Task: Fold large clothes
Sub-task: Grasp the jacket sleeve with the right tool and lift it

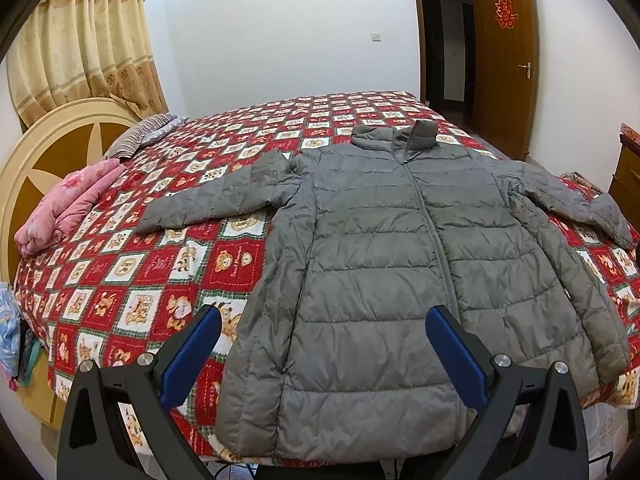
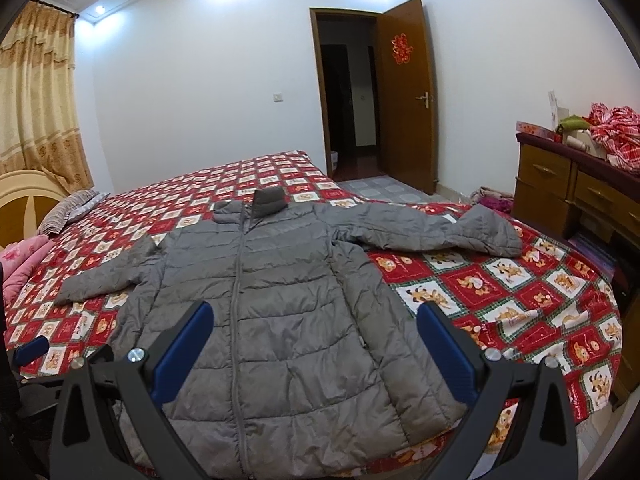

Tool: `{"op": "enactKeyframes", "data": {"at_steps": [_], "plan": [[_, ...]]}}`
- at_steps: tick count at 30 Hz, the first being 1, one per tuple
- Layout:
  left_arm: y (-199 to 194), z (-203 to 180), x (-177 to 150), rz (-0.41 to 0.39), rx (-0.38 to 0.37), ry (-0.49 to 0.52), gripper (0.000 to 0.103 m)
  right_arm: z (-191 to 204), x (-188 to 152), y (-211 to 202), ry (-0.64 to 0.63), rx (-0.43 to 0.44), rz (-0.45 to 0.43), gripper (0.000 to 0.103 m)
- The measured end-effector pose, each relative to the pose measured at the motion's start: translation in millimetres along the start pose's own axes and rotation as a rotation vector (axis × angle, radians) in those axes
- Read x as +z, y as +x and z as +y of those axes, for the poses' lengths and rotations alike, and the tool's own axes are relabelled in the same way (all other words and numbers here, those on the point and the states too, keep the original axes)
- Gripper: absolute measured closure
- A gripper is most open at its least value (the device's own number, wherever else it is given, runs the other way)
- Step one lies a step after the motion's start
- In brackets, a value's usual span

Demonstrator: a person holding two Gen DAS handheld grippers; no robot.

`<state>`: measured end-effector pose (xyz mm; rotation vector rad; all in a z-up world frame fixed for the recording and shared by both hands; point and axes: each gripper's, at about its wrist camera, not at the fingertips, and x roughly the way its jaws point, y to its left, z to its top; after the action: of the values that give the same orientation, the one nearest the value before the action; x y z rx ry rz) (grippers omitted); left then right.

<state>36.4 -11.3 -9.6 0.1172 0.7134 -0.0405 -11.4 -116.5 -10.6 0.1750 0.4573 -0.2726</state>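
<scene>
Grey puffer jacket (image 1: 400,264) lies flat, front up and zipped, on the red patchwork bedspread (image 1: 120,280) of the bed, near its foot edge. Left gripper (image 1: 324,320) hovers above the hem end, jaws spread wide, holding nothing; its blue pads (image 1: 188,356) frame the lower left panel and the zip line. Right gripper (image 2: 314,316) likewise stands wide open and empty over the lower half of the jacket (image 2: 280,320), one pad (image 2: 444,352) at the garment's right edge. No contact between either tool and the fabric can be made out. Long axis runs from the hem, nearest both cameras, straight away to the stand-up collar (image 2: 256,204), which points toward the far wall and the open wooden door (image 2: 408,96). Sleeves spread outward to either side: left sleeve (image 1: 212,196) angles toward the pink folded quilt (image 1: 68,208) by the headboard (image 1: 48,148), right sleeve (image 2: 436,228) reaches toward the dresser (image 2: 576,196).
</scene>
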Motion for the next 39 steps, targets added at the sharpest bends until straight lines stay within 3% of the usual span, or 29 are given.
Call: {"op": "enactKeyframes", "data": {"at_steps": [4, 7, 14, 16, 19, 23, 27, 30, 32, 34, 35, 36, 39], "plan": [[25.3, 4.8, 12.4, 0.055, -0.130, -0.004, 0.001, -24.7, 4.5, 28.6, 0.085, 0.044, 0.067, 0.000], [53.8, 19.5, 31.3, 0.096, -0.201, -0.040, 0.001, -64.6, 15.0, 53.1, 0.172, 0.016, 0.113, 0.003], [118.4, 54.9, 85.7, 0.007, -0.070, -0.054, 0.001, -229.2, 49.3, 108.5, 0.611, -0.109, 0.103, 0.012], [143.8, 64.9, 93.0, 0.005, -0.053, -0.065, 0.001, -288.9, 49.9, 133.1, 0.783, -0.142, 0.089, 0.016], [183.8, 78.2, 94.5, 0.030, -0.030, -0.084, 0.001, -343.0, 40.6, 162.6, 0.954, -0.168, 0.083, 0.019], [223.2, 93.7, 87.6, 0.063, -0.041, -0.154, 0.001, -372.8, 29.9, 194.4, 1.033, -0.231, 0.109, 0.028], [243.6, 95.1, 76.9, 0.036, -0.017, -0.170, 0.001, -375.3, 30.9, 218.1, 1.064, -0.254, 0.124, 0.028], [262.4, 88.7, 66.1, 0.074, 0.040, -0.132, 0.001, -374.6, 41.1, 235.5, 1.007, -0.324, 0.144, 0.029], [272.1, 88.4, 59.5, 0.101, 0.040, -0.132, 0.001, -373.4, 47.6, 242.1, 0.952, -0.383, 0.159, 0.029], [275.6, 91.0, 58.0, 0.115, 0.029, -0.149, 0.001, -369.8, 55.6, 245.7, 0.906, -0.441, 0.177, 0.037], [275.6, 92.5, 57.6, 0.115, 0.026, -0.156, 0.001, -369.7, 54.7, 245.5, 0.895, -0.461, 0.182, 0.049], [276.0, 93.5, 56.8, 0.116, 0.022, -0.160, 0.001, -369.8, 56.6, 245.6, 0.876, -0.495, 0.199, 0.069], [277.9, 93.0, 55.4, 0.121, 0.019, -0.160, 0.001, -384.2, 50.6, 247.2, 0.867, -0.501, 0.210, 0.090]]}}
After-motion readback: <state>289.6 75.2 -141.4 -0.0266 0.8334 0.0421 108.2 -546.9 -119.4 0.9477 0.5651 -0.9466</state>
